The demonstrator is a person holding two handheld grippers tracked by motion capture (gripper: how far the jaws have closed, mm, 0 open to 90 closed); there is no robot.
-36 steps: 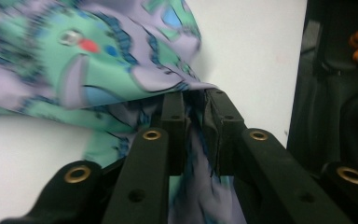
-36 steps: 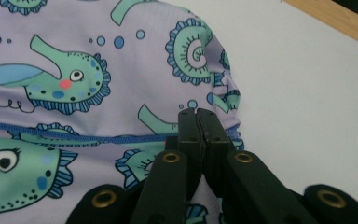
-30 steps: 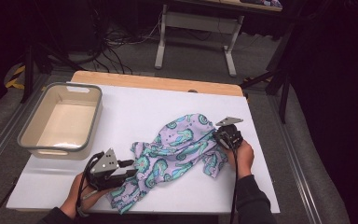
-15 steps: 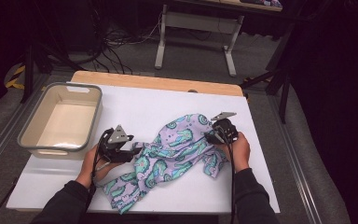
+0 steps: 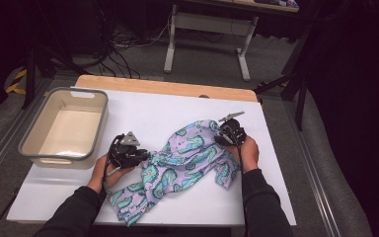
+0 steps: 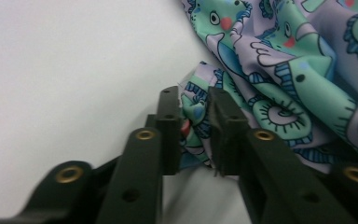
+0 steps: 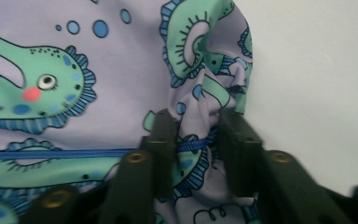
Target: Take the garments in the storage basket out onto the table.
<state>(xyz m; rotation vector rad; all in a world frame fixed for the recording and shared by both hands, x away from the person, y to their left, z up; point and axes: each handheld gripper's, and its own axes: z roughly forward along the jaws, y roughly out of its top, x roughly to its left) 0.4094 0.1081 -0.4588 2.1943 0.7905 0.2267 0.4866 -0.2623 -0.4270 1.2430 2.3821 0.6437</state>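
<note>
White table [image 5: 143,113] in dark room bears patterned cloth [image 5: 187,158].

Lilac cloth [image 5: 187,158] with green-and-blue seahorse print; white table [image 5: 143,111]; grey bin [image 5: 34,148].

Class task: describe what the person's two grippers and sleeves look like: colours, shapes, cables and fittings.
Both the left gripper and right gripper are black, each topped by a grey three-cornered plate. Close up, their jaws are black bars with brass-coloured rivets and flat rectangular pads. A thin cable trails from the left one. The person wears dark long sleeves.
</note>
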